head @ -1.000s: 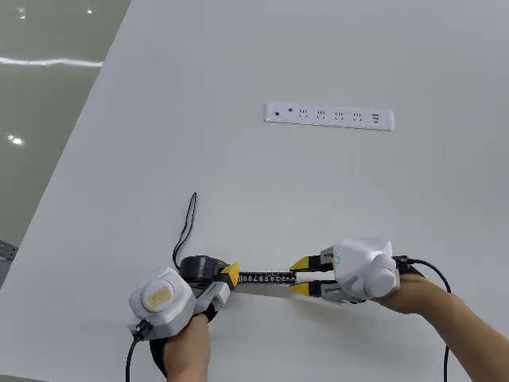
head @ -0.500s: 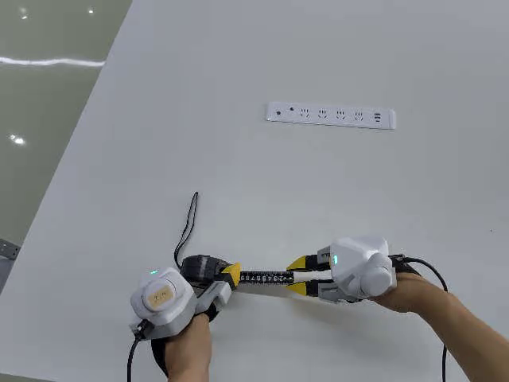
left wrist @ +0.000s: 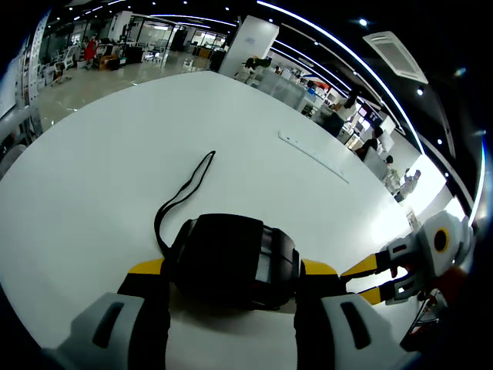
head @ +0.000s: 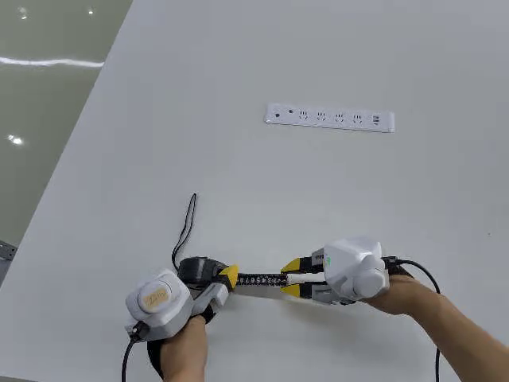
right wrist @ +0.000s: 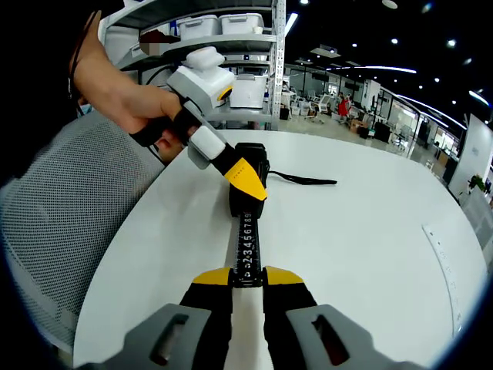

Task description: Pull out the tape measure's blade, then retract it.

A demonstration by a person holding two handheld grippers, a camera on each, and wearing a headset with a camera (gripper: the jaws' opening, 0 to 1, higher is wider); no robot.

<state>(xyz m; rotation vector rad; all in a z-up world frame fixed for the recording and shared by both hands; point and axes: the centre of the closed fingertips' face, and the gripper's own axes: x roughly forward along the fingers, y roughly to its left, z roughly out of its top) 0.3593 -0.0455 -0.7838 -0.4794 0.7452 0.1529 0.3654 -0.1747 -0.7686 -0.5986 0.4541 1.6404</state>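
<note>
On table: left gripper grips case, right gripper blade (partly out).

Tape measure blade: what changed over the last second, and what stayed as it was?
The right gripper, shut on the blade, moved a little toward the tape measure case, so less blade is exposed. The left gripper stays clamped on the case, which has not shifted; the power strip is unchanged too.
</note>
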